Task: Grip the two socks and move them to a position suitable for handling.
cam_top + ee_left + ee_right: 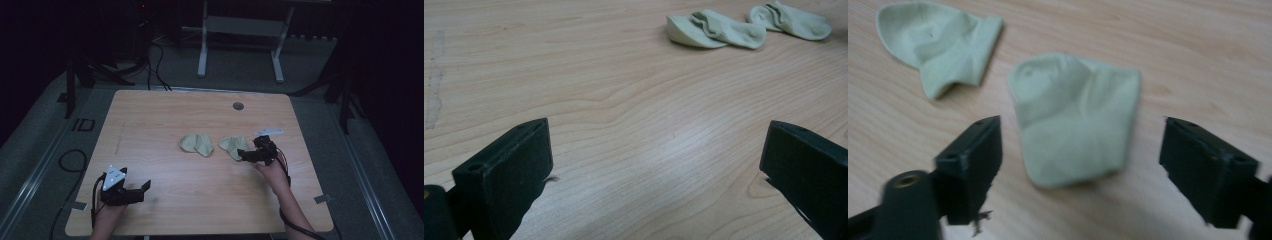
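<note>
The left gripper [145,187] rests at the near left corner of the wooden table [165,115], its jaws standing wide apart with only bare wood between them, so it holds nothing and waits. Farther in and to the right, the right gripper [243,154] points toward the right sock [233,145], a pale green one lying flat near the middle of the table; the jaws are spread and released, and in the right gripper view the sock [1075,132] lies just ahead of them, between their two lines but not touched by either pad. The step in hand, as I judge it, is to take this sock. To do it well the hand should come lower and a little forward, so that the near edge of the cloth goes properly between the jaws — then they close on a fold, not on a single thin layer, which can slip out. The gripper should stay nearly level with the table, because a steep angle may push the cloth away instead of catching it. Just to the left, and apart from it, lies the left sock [197,144] of the same colour — it should not be dragged along. At the far side a small round grommet [238,106] sits in the wood.
</note>
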Available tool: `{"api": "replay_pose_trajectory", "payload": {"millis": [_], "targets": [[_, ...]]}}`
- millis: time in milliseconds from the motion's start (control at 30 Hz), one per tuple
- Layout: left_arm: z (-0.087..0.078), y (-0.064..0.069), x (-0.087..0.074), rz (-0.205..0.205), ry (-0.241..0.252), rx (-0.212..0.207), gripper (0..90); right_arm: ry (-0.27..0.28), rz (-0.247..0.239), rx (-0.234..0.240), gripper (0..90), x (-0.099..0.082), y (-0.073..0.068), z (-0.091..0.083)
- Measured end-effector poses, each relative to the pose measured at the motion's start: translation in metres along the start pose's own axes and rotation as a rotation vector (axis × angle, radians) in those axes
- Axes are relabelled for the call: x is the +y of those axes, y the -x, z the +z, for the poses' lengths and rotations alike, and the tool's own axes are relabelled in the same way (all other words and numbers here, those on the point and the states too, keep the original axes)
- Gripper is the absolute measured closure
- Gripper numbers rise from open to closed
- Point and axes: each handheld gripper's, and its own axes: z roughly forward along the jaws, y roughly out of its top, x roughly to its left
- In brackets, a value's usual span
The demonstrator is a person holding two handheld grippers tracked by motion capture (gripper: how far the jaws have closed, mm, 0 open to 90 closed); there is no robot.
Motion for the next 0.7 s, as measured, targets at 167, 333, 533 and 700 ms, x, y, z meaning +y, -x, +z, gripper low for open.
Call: {"api": "replay_pose_trajectory", "payload": {"millis": [167, 333, 533, 700], "targets": [[-0.002, -0.002, 0.0, -0.017, 0.007, 0.002, 0.5, -0.041, -0.033, -0.013, 24.3, 0.021, -0.009, 0.023], [-0.002, -0.001, 0.0, -0.001, -0.002, 0.019, 0.7, -0.06, -0.045, -0.026, 25.0, 0.032, -0.012, 0.041], [-0.002, -0.001, 0.0, -0.007, -0.008, 0.021, 1.1, -0.099, -0.038, -0.059, 25.1, 0.032, -0.011, 0.066], [-0.002, -0.001, 0.0, -0.009, -0.011, 0.023, 1.1, -0.12, -0.056, -0.089, 25.8, 0.025, -0.015, 0.077]]}}
